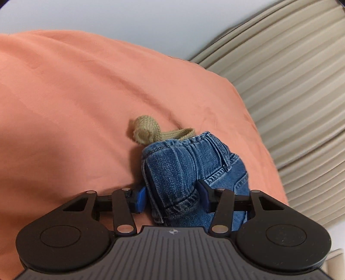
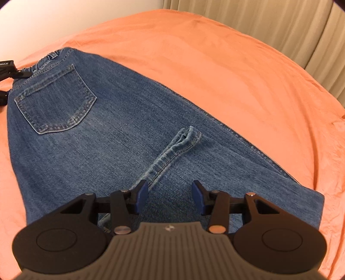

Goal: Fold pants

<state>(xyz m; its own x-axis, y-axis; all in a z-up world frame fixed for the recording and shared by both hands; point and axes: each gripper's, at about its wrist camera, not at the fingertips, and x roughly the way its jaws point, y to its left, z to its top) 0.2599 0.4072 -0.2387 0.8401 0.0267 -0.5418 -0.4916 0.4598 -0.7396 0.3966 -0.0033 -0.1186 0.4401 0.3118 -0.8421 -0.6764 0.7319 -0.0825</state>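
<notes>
the pants lie flat on the orange bed sheet, legs stacked, back pocket up. the left gripper pinches the bunched waistband, drawstring poking out, probably to anchor that end. the right gripper hovers with fingers spread over the crotch seam, likely lining up a grasp for folding

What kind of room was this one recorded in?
Probably a bedroom. The jeans lie on a wide, soft surface under an orange sheet, likely a bed, with pleated beige curtains close behind it and a plain pale wall.
</notes>
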